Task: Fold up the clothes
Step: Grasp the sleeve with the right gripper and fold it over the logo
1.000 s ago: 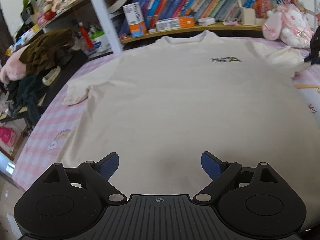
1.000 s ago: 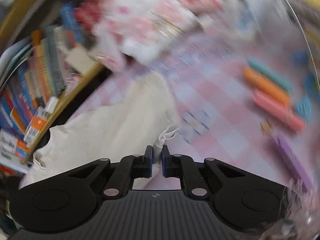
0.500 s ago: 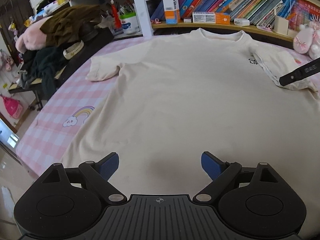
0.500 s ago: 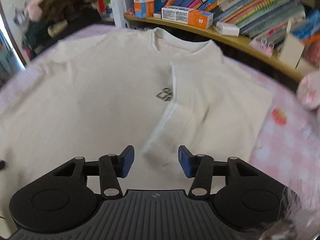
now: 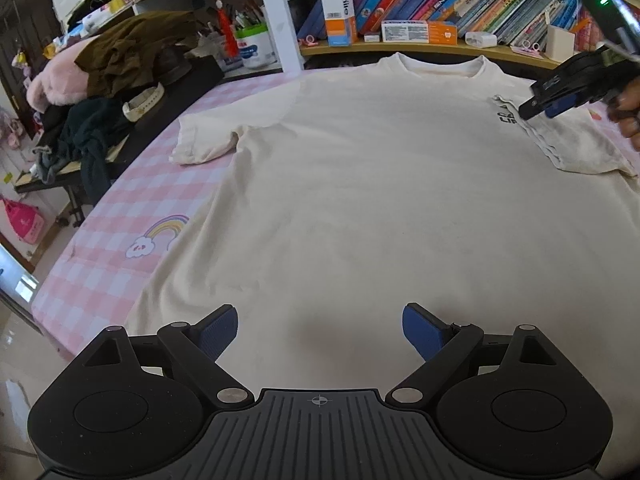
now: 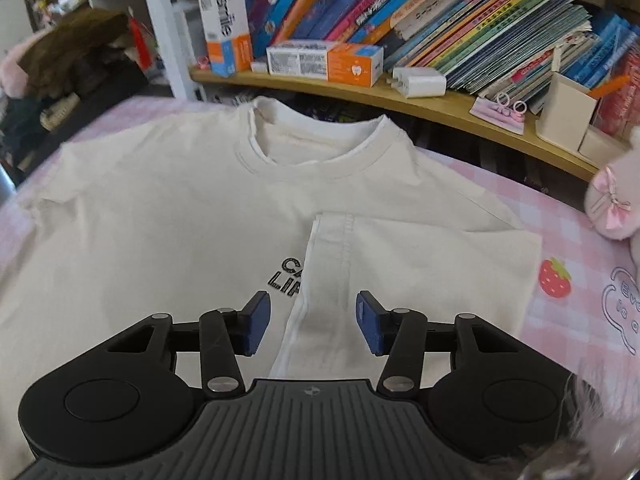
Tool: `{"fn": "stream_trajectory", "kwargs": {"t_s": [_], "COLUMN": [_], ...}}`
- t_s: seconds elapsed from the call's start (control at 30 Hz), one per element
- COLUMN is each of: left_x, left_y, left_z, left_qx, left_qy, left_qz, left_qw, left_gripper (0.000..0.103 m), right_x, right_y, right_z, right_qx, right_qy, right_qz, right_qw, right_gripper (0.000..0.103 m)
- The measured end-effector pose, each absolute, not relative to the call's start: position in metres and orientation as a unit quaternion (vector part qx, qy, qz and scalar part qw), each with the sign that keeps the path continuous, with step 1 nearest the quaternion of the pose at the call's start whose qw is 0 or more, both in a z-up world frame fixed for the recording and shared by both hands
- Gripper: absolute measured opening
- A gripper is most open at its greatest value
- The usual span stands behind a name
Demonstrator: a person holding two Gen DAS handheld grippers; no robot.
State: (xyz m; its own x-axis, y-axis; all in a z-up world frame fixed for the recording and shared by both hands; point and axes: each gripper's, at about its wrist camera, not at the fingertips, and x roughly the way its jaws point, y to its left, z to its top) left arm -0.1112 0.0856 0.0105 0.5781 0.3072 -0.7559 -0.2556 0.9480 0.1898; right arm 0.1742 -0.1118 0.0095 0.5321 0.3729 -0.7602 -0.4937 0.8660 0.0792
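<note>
A cream short-sleeved cotton T-shirt [image 5: 380,184] with a small dark chest print is seen spread face up on a pink-and-white checked bed cover [image 5: 132,208], its round collar [image 6: 316,152] lying toward a curved wooden shelf of books [image 6: 420,100]. One sleeve [image 6: 420,264] is found turned inward over the chest, where part of the dark lettering is covered by its hemmed edge; the other sleeve [image 5: 204,144] is left stretched out flat on the checks. The fold can therefore be judged partly made: one sleeve is in, while the opposite sleeve and the long body remain unfolded, so most of the work is thought to be left. The left gripper [image 5: 318,330] is held released over the lower body of the shirt, its blue pads wide apart with nothing between them. The right gripper [image 6: 312,322] is likewise unclenched, poised just above the folded sleeve, whose edge is seen between the parted pads without being pinched. The bottom hem is hidden behind the left gripper's black body, and the shirt's far side is cut off at the frame edge in the left view. The print cannot be read in full. Whether the pads touch the cloth cannot be told. Some blur is noted in the right view.
</note>
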Motion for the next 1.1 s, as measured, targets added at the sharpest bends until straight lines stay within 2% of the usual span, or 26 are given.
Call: {"fn": "stream_trajectory", "kwargs": {"t_s": [0.17,0.2,0.23,0.33,0.37,0.5,0.63,0.87,0.93,1.1], "left_x": [-0.111,-0.111,-0.111,-0.111,-0.111,-0.111,-0.107,-0.099,-0.097,-0.088], "left_y": [0.088,0.089,0.088,0.086,0.085,0.080,0.075,0.067,0.065,0.051], "left_z": [0.009,0.010,0.010,0.010,0.010,0.012,0.016,0.024,0.026,0.027], "left_qx": [0.026,0.027,0.029,0.034,0.036,0.046,0.048,0.048,0.048,0.050], "left_qy": [0.436,0.436,0.436,0.437,0.437,0.434,0.425,0.407,0.402,0.401], "left_qz": [0.163,0.163,0.162,0.160,0.160,0.152,0.147,0.140,0.137,0.116], "left_qw": [0.885,0.885,0.885,0.884,0.884,0.887,0.892,0.902,0.904,0.907], "left_gripper": [0.092,0.092,0.092,0.092,0.092,0.092,0.092,0.092,0.092,0.092], "right_x": [0.180,0.180,0.182,0.186,0.186,0.182,0.158,0.084,0.064,0.023], "right_y": [-0.100,-0.102,-0.105,-0.114,-0.115,-0.117,-0.134,-0.174,-0.182,-0.204], "right_z": [-0.008,-0.008,-0.006,-0.003,-0.004,-0.002,0.015,0.013,0.014,0.013], "right_qx": [-0.109,-0.103,-0.089,-0.051,-0.046,-0.035,0.004,0.026,0.018,0.008], "right_qy": [0.404,0.400,0.400,0.402,0.406,0.410,0.399,0.414,0.413,0.426], "right_qz": [0.236,0.236,0.234,0.230,0.232,0.233,0.232,0.193,0.187,0.173], "right_qw": [0.877,0.880,0.882,0.885,0.883,0.881,0.887,0.889,0.891,0.888], "right_gripper": [0.043,0.035,0.020,0.016,0.017,0.038,0.037,0.037,0.043,0.050]}}
